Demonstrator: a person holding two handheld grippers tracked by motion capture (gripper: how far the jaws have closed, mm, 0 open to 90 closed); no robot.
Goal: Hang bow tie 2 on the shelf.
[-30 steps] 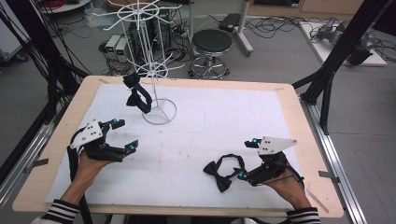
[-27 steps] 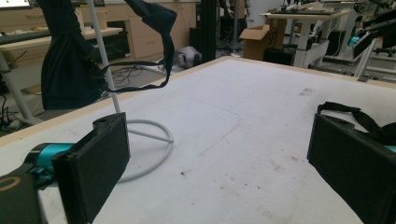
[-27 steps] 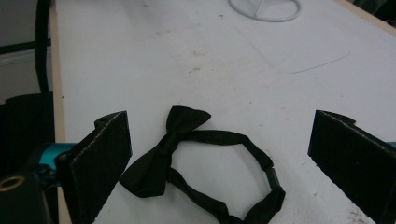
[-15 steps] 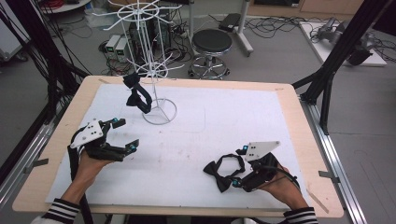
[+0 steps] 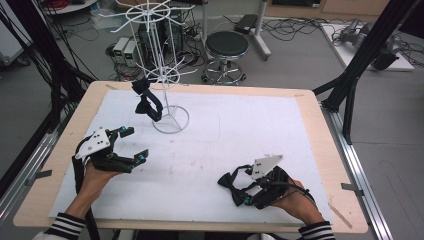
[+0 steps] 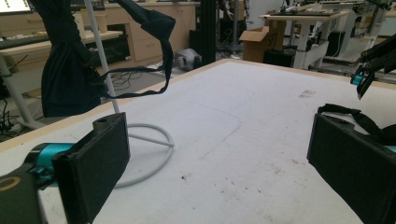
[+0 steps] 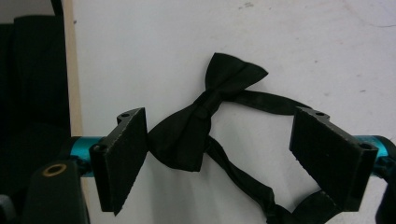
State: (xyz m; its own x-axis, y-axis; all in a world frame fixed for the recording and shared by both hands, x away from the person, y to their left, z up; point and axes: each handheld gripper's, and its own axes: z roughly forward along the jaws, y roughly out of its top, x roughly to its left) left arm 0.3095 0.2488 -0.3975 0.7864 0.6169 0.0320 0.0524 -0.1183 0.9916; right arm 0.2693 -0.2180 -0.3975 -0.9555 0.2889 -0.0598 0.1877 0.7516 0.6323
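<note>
Jaws first: the right gripper (image 5: 239, 192) hangs over the near right part of the white table (image 5: 260, 135), its jaws spread but just now closing in, with a black bow tie (image 7: 201, 123) lying flat between them. In the right gripper view one wing of the bow sits right against the left pad, though whether it touches I cannot tell; the other pad stands clear, with the strap looping past below it, so nothing is pinched. Over on the near left, the left gripper (image 5: 134, 145) is wide apart with nothing in it, hovering above bare table. Count two grippers and two bow ties: the second bow tie (image 5: 147, 102) dangles from the one white wire rack (image 5: 167, 75) at the far left of the table.
</note>
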